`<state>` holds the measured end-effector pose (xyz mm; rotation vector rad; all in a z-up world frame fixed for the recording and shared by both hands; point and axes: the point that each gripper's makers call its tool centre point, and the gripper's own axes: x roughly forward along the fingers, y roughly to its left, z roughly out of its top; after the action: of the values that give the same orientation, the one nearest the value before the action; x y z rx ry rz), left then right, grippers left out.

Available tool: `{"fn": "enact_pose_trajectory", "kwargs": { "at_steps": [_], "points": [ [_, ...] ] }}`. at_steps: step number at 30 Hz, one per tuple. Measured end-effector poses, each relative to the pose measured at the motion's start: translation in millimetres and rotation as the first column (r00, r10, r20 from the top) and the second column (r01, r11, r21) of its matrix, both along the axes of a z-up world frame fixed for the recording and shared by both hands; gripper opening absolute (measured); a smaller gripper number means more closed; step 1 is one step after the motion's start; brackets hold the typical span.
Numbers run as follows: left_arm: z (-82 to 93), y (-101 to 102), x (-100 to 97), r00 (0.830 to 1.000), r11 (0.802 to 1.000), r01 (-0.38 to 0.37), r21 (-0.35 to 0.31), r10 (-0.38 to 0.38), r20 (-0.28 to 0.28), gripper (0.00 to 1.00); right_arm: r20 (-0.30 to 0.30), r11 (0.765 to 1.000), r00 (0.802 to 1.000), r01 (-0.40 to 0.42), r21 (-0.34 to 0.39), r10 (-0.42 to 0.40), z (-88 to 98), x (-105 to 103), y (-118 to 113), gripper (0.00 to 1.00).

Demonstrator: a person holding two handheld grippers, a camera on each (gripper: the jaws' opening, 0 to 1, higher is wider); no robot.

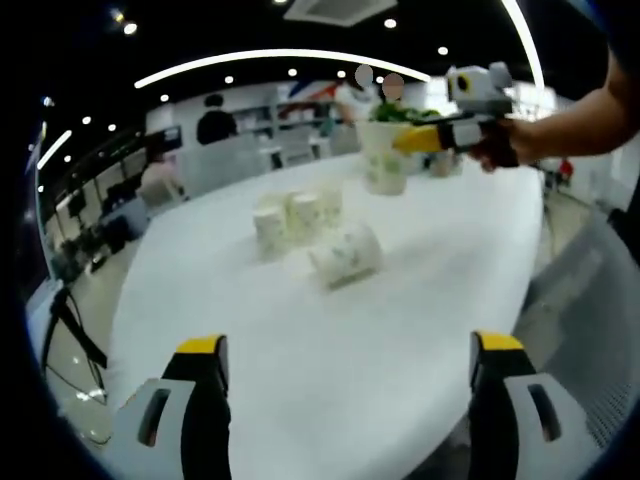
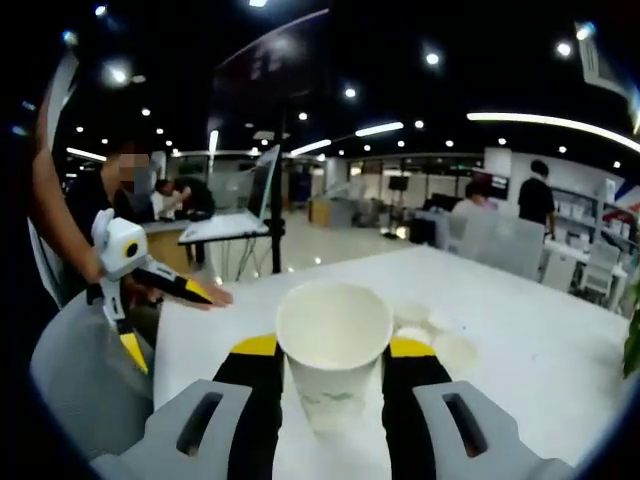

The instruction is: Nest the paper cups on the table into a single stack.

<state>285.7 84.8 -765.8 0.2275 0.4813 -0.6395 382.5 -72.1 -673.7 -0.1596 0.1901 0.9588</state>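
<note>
1. A paper cup (image 2: 333,345) sits upright between the jaws of the right hand-held gripper (image 2: 333,385), which is clamped on its sides, mouth up and empty. In the left gripper view the same held cup (image 1: 383,155) hangs above the far part of the counter (image 1: 400,340), with that gripper (image 1: 440,137) coming in from the right.
2. The loose cups (image 1: 295,220) stand grouped near the middle of the counter; how many is hard to tell through the blur. One tipped cup (image 1: 347,254) lies on its side just beside them, toward the near edge.
3. The left hand-held gripper (image 1: 345,385) has its jaws spread wide with nothing between them, over the near edge of the counter.
4. Judged step: carry the held cup to a standing cup and nest it. To do it well, keep it vertical, centre its base over the open mouth, lower straight, and squeeze lightly, since paper walls will likely dent. The free gripper could steady the receiving cup.
5. The tipped cup probably needs righting before it can join the stack.
6. The cups carry a faint greenish print; no writing or brand is readable.
</note>
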Motion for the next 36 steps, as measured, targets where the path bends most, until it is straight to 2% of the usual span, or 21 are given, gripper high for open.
{"fn": "enact_pose_trajectory", "kwargs": {
  "at_steps": [21, 27, 36],
  "points": [
    [5.4, 4, 2.1, 0.999, 1.0, -0.02, -0.002, 0.02, 0.024, 0.99, 0.026, 0.996, 0.996, -0.082, 0.014, 0.082, 10.0, -46, 20, 0.35],
    [3.9, 3, 1.6, 1.0, 1.0, -0.014, 0.002, 0.013, 0.023, 0.99, 0.035, 0.995, 0.995, -0.099, 0.011, 0.099, 11.0, -59, 19, 0.34],
    [3.5, 2, -0.3, 1.0, 1.0, -0.009, 0.0, 0.009, 0.02, 0.99, 0.033, 0.994, 0.995, -0.098, 0.051, 0.096, 16.7, -70, 11, 0.34]
  ]
}}
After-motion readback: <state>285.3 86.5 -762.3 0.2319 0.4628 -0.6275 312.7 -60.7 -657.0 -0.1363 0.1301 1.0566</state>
